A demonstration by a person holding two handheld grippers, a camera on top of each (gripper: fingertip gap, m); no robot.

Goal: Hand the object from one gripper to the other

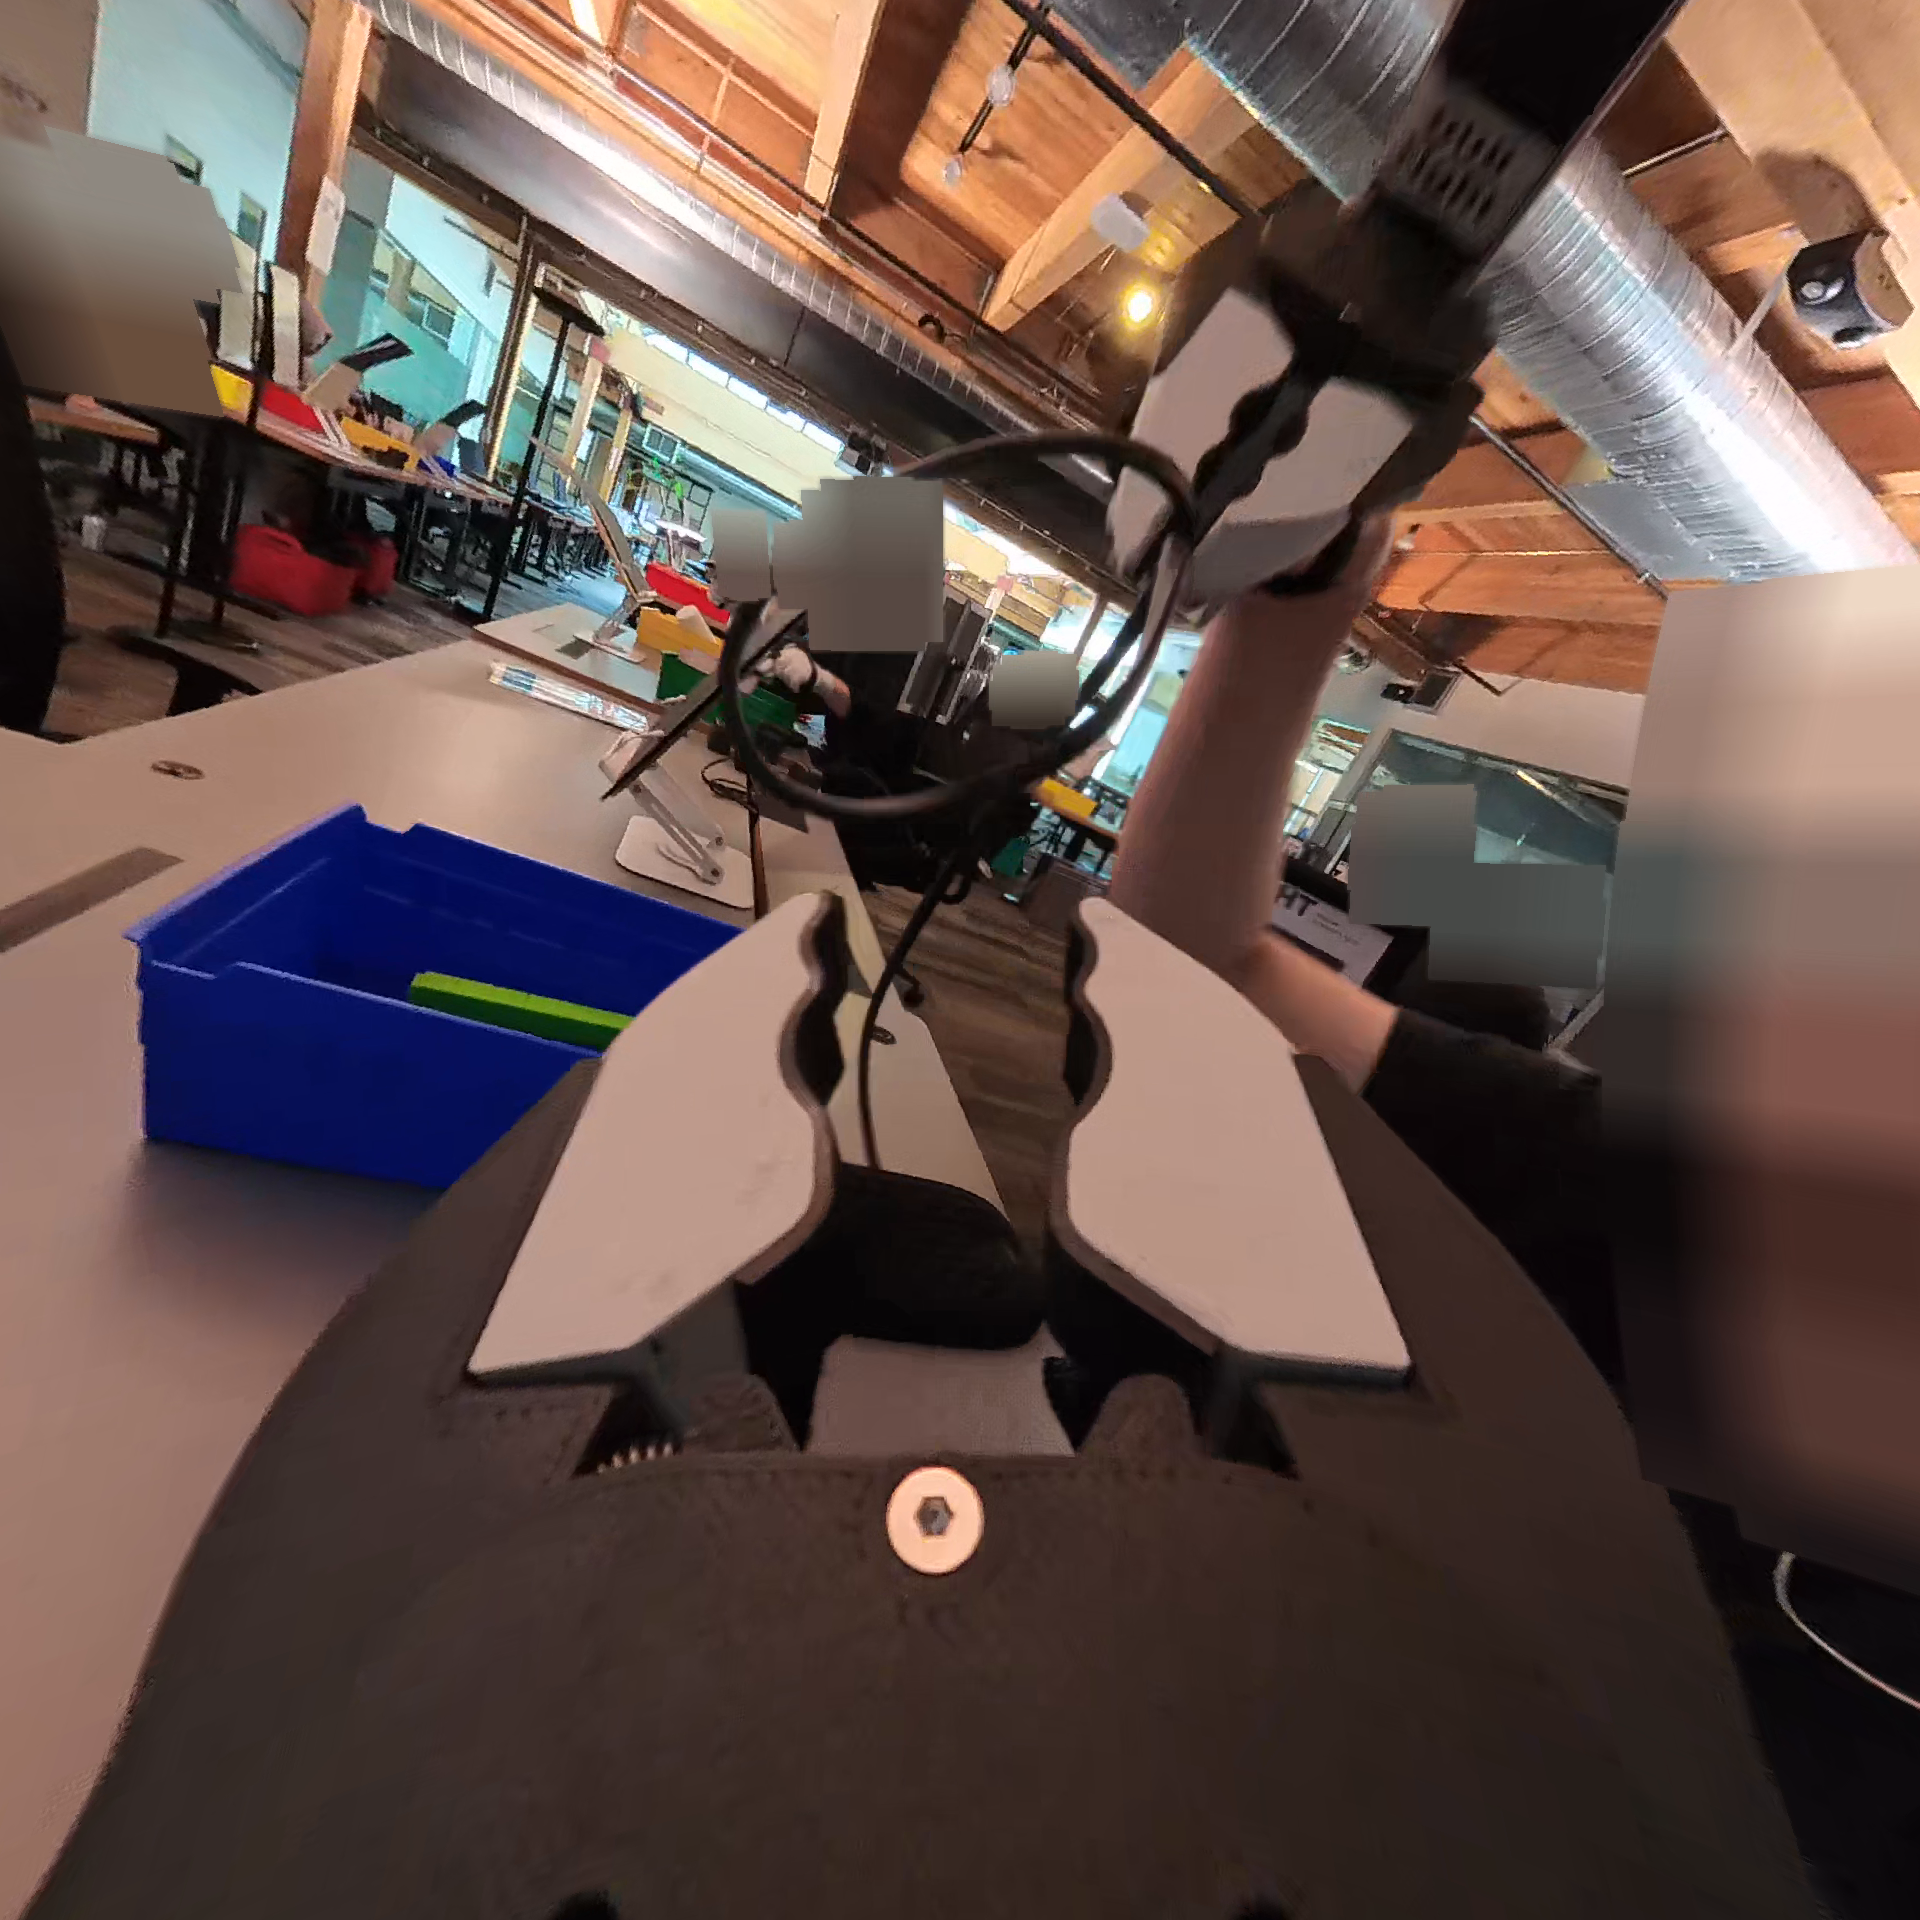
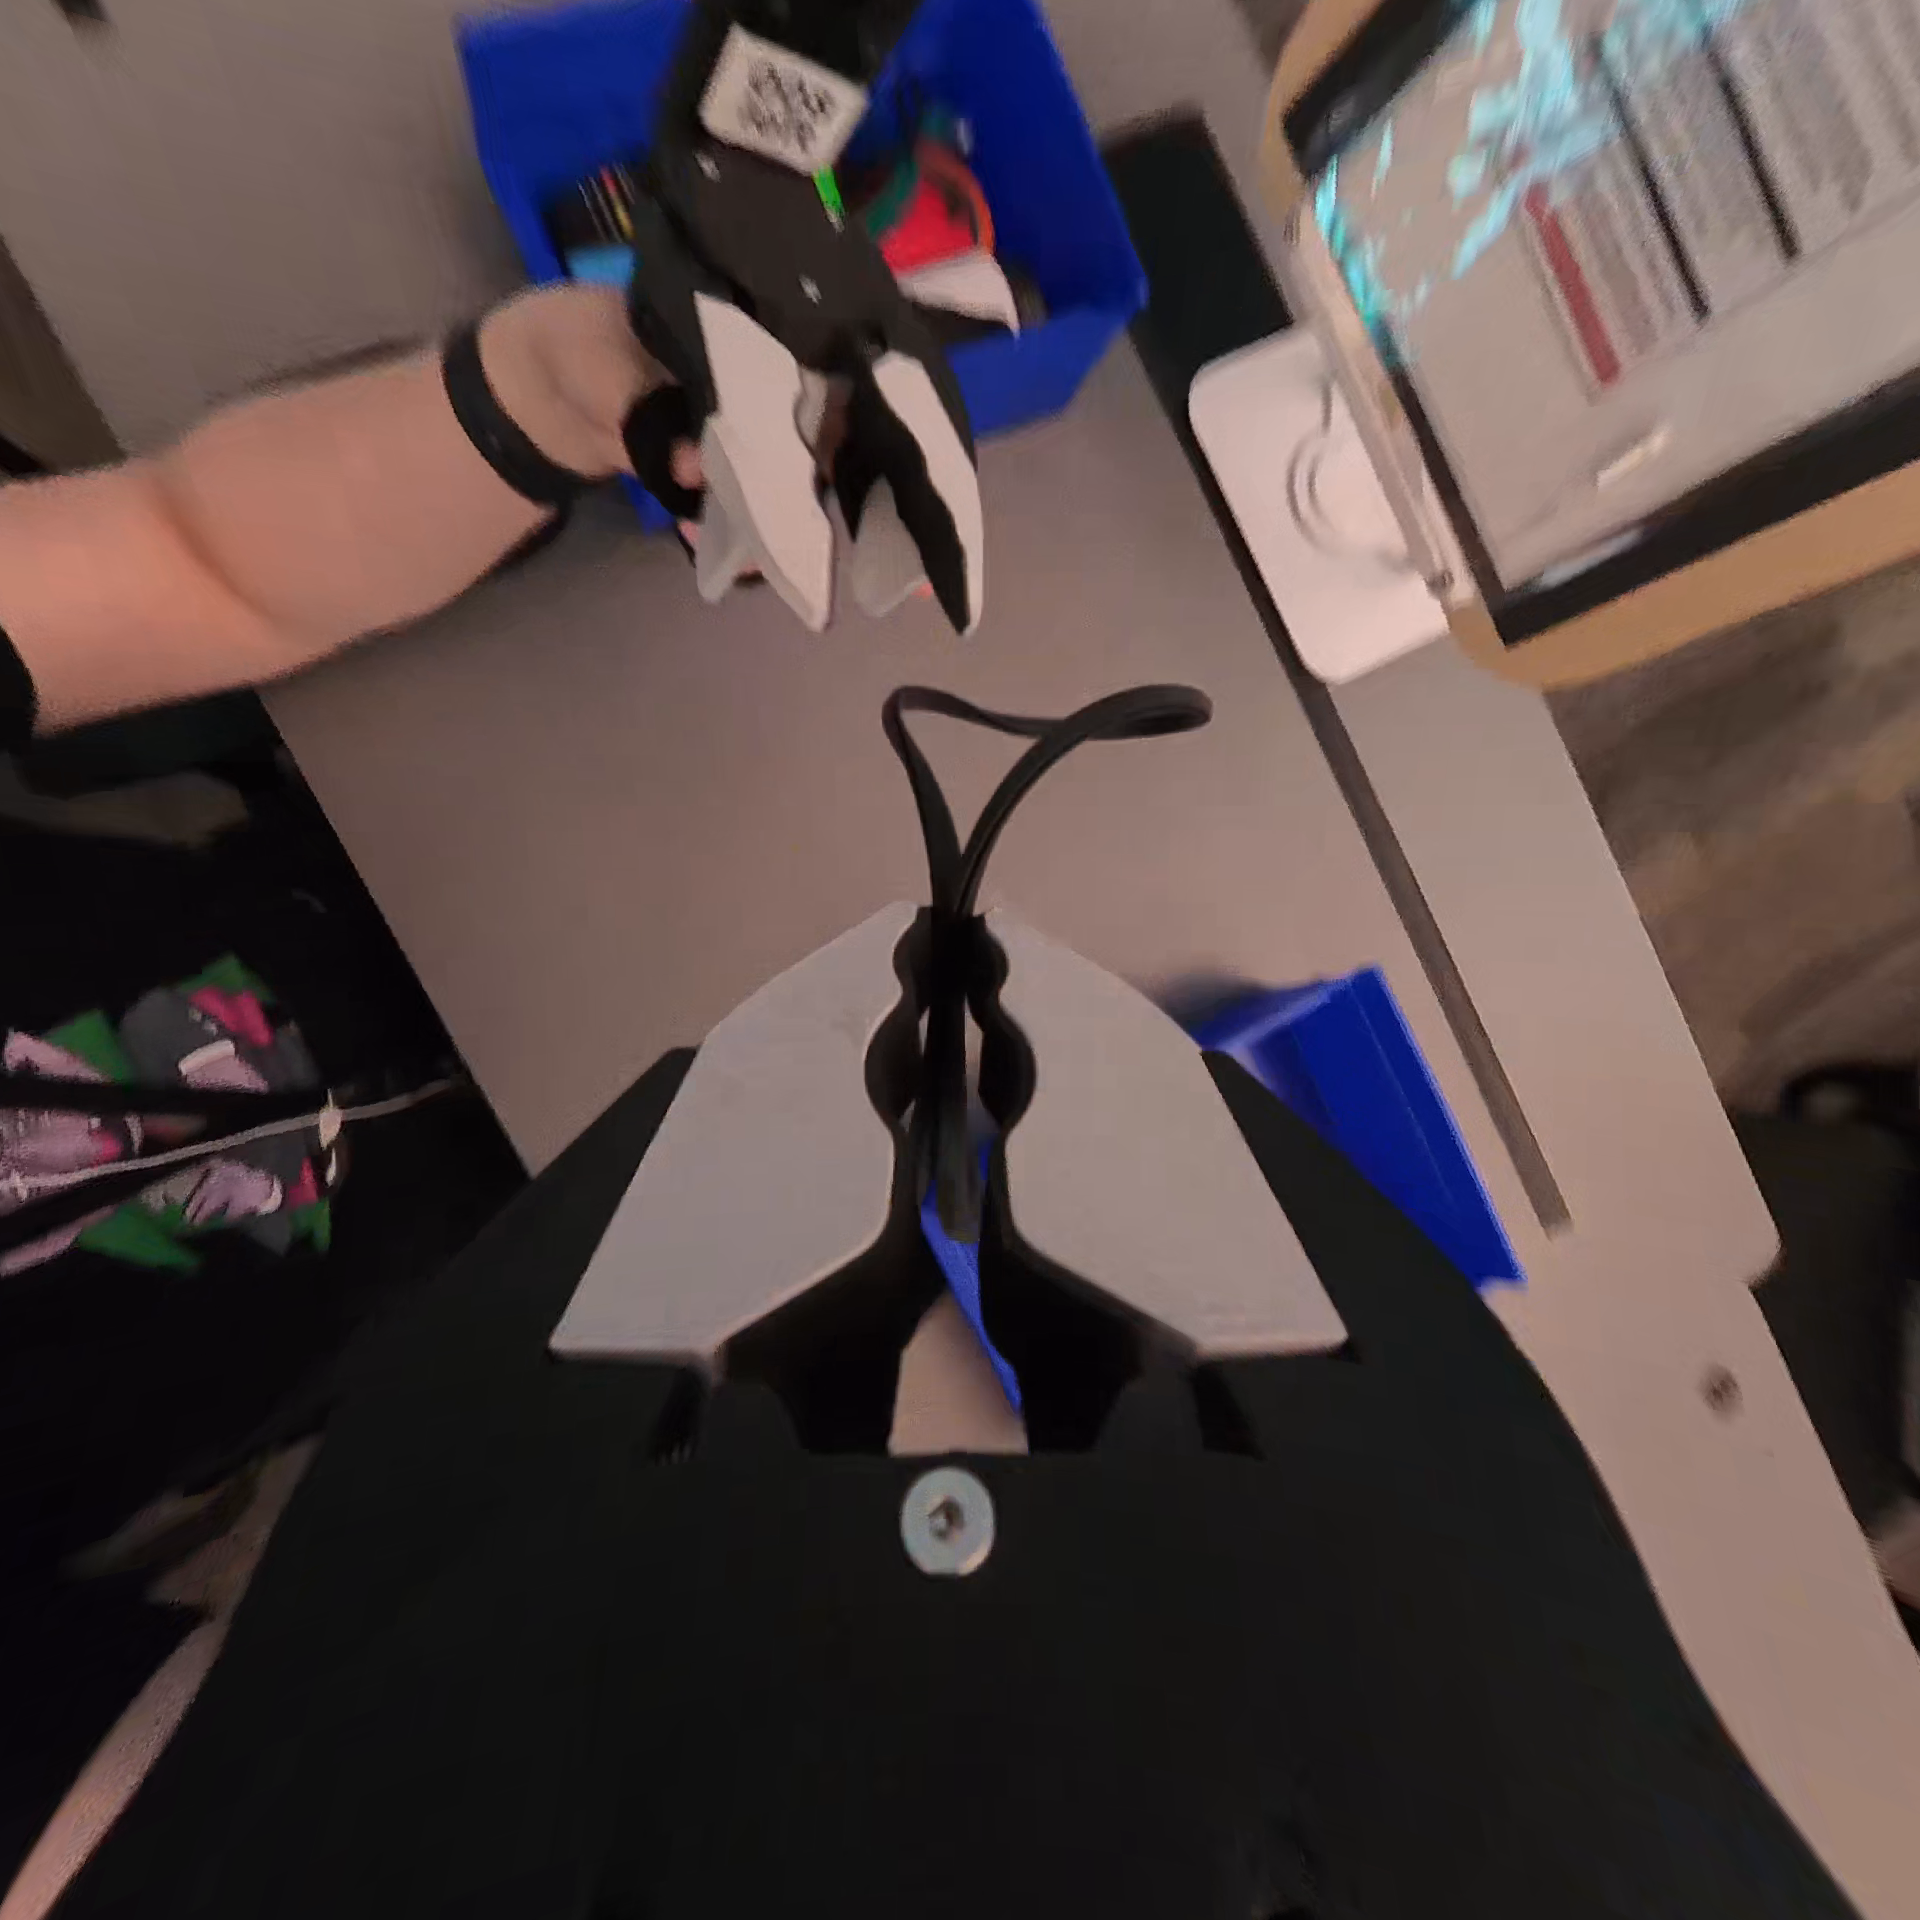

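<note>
A black cable is folded into a loop. My right gripper is shut on it, and the loop sticks out past the fingertips. In the left wrist view the right gripper is up at the upper right, pointing down, with the cable hanging from it in a wide loop and a thin strand trailing lower. My left gripper is open and empty, below the loop and apart from it. In the right wrist view the left gripper is just beyond the loop's end, jaws parted.
Below is a grey table. A blue bin holds a green block. A second blue bin holds several items, and the first bin shows at the right. A screen on a white stand is at the table's edge. People sit beyond. The gap from one gripper's tips to the other's is roughly 12 cm.
</note>
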